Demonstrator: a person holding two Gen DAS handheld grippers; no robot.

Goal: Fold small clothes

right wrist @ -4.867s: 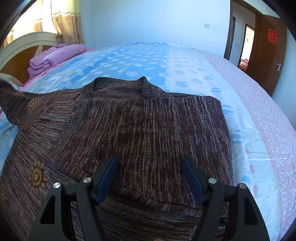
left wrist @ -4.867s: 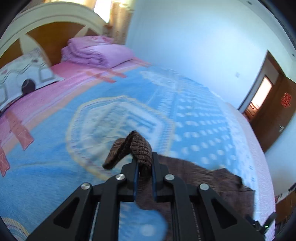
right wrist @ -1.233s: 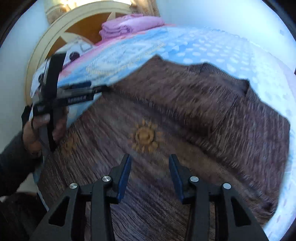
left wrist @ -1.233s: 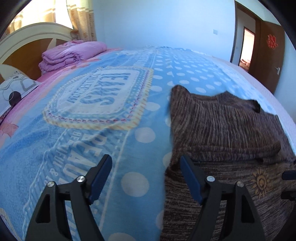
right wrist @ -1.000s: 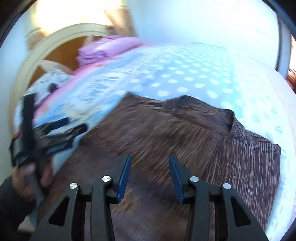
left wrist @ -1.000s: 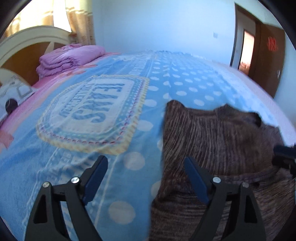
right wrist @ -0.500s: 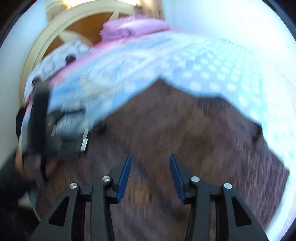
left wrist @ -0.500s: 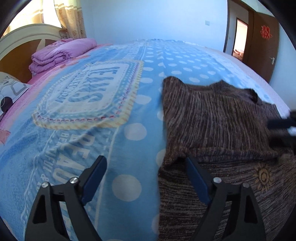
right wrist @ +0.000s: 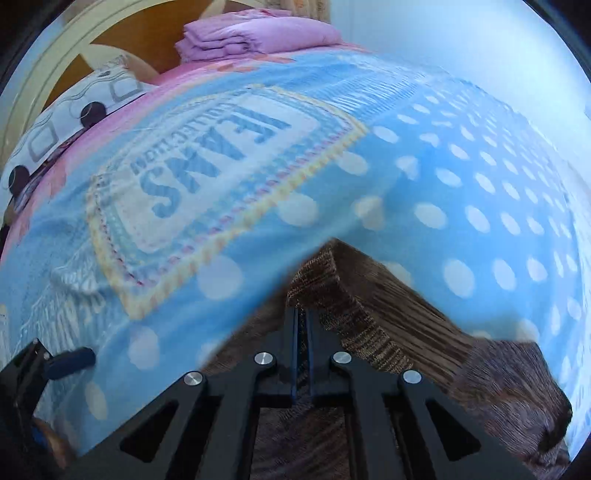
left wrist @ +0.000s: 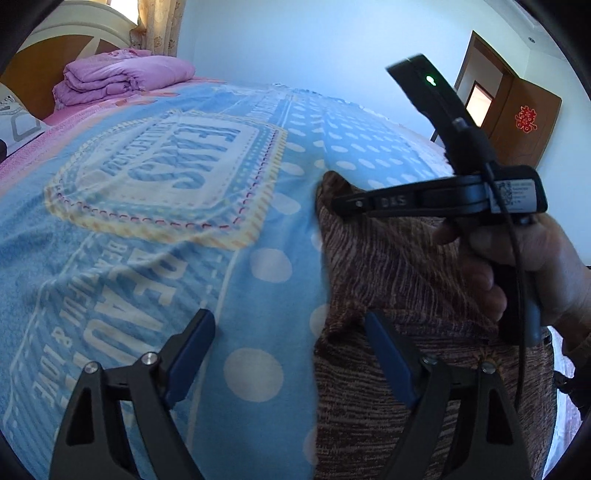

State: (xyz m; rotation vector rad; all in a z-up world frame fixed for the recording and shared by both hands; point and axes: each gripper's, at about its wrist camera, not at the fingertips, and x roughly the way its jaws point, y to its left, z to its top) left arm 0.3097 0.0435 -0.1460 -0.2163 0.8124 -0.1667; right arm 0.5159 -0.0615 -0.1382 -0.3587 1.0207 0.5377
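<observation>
A brown knitted sweater [left wrist: 399, 280] is spread on a bed covered by a blue blanket [left wrist: 155, 229] with white dots and a large lettered badge; the garment lies toward the right of the left wrist view, its upper left corner raised into a small peak against the blanket. The left tongs [left wrist: 291, 354] are seen wide apart: the left blue pad [left wrist: 190, 360] is set over bare blanket and the right pad is placed at the sweater's left edge, where a folded layer ends, and nothing is pinched between them. The right tongs [right wrist: 302, 354] have just been closing and are now pressed together on the sweater's raised corner; in the right wrist view a fold of brown knit [right wrist: 332, 291] is seen standing up from between the blue pads. In the left wrist view the same tongs are seen from the side, their tip at the corner peak, carried by a right hand [left wrist: 524, 273] wrapped round the handle, with a green light showing on the body above. A folded pink quilt [left wrist: 122, 75] is stacked at the head of the bed beside a wooden headboard [right wrist: 110, 33], and a patterned pillow [right wrist: 74, 110] lies near it. A brown door [left wrist: 524, 122] with a red ornament is visible at the far right.
</observation>
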